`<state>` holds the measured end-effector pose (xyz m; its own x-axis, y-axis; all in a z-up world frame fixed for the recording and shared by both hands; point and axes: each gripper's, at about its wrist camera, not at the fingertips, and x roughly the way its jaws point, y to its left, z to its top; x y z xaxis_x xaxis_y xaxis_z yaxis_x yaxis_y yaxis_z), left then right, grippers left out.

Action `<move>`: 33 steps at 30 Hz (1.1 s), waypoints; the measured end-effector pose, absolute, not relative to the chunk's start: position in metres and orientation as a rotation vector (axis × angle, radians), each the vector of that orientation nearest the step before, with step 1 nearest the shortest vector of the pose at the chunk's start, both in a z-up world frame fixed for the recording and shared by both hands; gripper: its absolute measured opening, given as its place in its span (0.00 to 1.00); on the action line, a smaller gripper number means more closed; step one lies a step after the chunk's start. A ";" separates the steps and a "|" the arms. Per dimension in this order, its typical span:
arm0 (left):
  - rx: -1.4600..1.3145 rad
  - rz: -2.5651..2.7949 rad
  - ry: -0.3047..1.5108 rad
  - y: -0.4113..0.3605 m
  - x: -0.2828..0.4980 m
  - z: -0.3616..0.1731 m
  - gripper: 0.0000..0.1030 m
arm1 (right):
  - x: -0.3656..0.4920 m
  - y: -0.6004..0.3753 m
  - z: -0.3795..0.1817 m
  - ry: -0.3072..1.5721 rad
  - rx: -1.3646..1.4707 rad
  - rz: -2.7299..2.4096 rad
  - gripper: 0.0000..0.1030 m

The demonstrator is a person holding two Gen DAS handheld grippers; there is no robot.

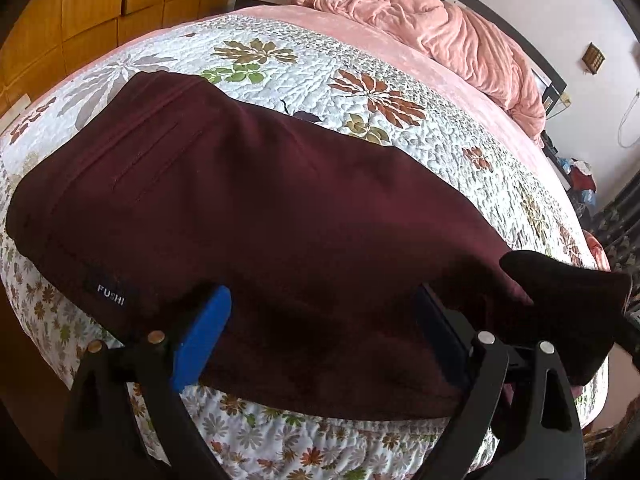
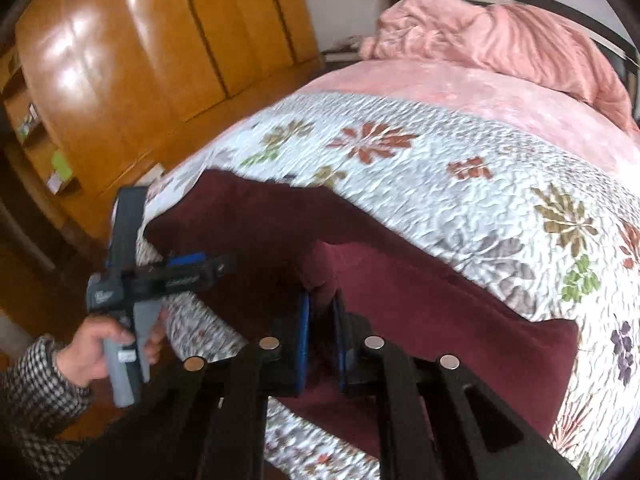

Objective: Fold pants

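Dark maroon pants (image 1: 248, 216) lie on the flowered quilt (image 1: 360, 96) near the bed's front edge, with a small "FUSHI" label (image 1: 111, 294) at the near left. My left gripper (image 1: 320, 336) is open, its blue fingers (image 1: 204, 332) straddling the near edge of the cloth. In the right wrist view my right gripper (image 2: 320, 340) is shut on a raised fold of the pants (image 2: 420, 304). The left gripper (image 2: 176, 272) shows there too, held in a hand at the left edge of the bed.
A crumpled pink blanket (image 1: 448, 36) lies at the head of the bed. A wooden wardrobe (image 2: 132, 80) stands to the left of the bed. Clutter (image 1: 580, 176) sits on the floor at the far right.
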<state>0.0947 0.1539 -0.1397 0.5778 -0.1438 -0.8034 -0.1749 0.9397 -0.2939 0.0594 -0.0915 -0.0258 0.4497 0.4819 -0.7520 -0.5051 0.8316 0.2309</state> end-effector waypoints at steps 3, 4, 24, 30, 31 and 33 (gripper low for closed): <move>-0.363 0.017 0.958 0.153 0.094 -0.139 0.89 | 0.058 -0.072 -0.053 0.989 -0.056 0.632 0.10; -0.359 0.018 0.960 0.153 0.093 -0.139 0.89 | 0.058 -0.067 -0.063 1.009 -0.060 0.637 0.10; -0.405 -0.212 0.902 0.084 0.097 -0.094 0.89 | 0.046 -0.200 -0.039 1.020 0.264 0.464 0.60; -0.296 -0.305 0.956 0.007 0.107 -0.105 0.89 | 0.059 -0.295 -0.084 1.173 0.387 0.370 0.69; -0.279 -0.297 0.969 0.000 0.107 -0.112 0.89 | 0.059 -0.301 -0.093 1.189 0.421 0.391 0.69; -0.251 -0.281 1.011 -0.007 0.106 -0.128 0.89 | 0.064 -0.308 -0.115 1.226 0.513 0.438 0.70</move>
<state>0.1056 -0.0074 -0.1281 0.5007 -0.3447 -0.7941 0.1144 0.9356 -0.3340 0.0639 -0.3077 -0.1146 0.2818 0.5750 -0.7681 -0.0420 0.8072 0.5888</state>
